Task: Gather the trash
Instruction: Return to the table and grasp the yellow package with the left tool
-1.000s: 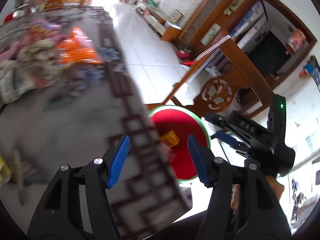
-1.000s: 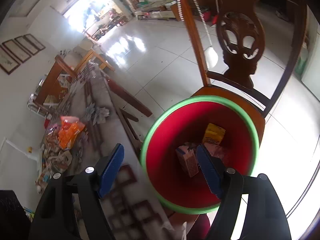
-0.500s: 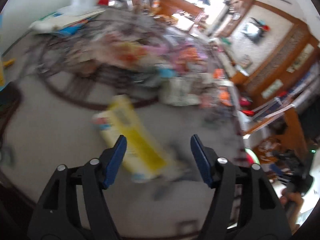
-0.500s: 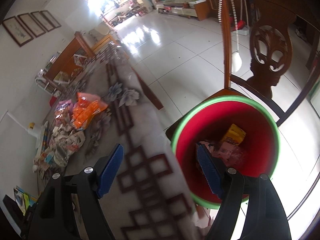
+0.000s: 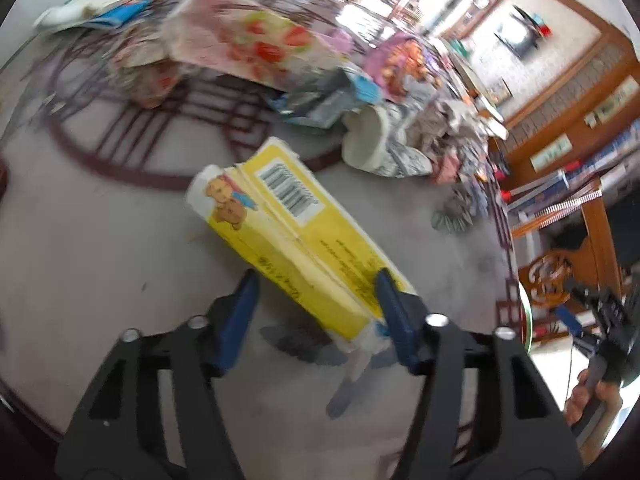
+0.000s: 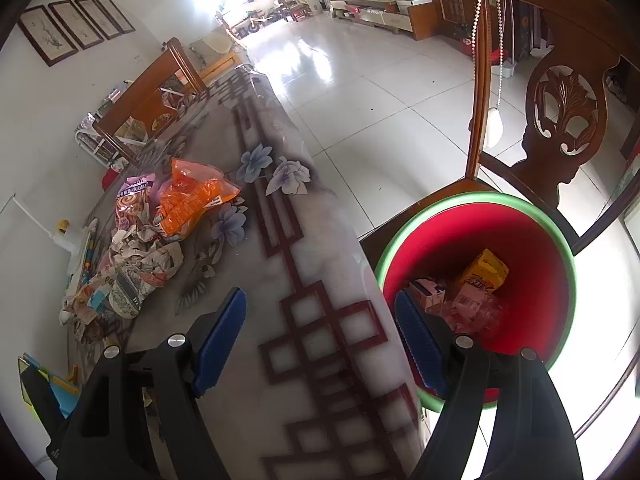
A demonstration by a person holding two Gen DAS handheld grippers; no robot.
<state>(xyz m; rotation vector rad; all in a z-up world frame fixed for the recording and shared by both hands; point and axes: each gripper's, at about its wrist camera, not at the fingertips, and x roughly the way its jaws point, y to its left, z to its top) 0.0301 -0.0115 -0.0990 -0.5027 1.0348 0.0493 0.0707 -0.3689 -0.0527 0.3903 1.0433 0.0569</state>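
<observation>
My left gripper (image 5: 316,300) points down at a long yellow packet (image 5: 296,236) that lies flat on the counter (image 5: 100,248), and my jaws are closing around its near end; the right pad is against the packet's edge while the left pad stands clear of it, so it is between them but not clamped. The packet is a soft, crumpled wrapper, bright yellow with a raised seam running along its length, a white panel with a black barcode near the far end, a small cartoon bear printed on the white far corner, and lines of dark small print along the side. Its near end is torn and whitish. Beyond it sits a heap of crumpled wrappers (image 5: 280,52), blurred, and a white cup (image 5: 366,140) lying on its side. My right gripper (image 6: 320,332) hangs over the counter's edge with its jaws apart and nothing between them. Just beside its right finger is the red bin (image 6: 532,280) with a green rim, standing on a wooden chair (image 6: 560,120), with a yellow carton (image 6: 484,270) and pink wrappers (image 6: 472,308) already inside. An orange bag (image 6: 192,196) lies farther along the counter.
</observation>
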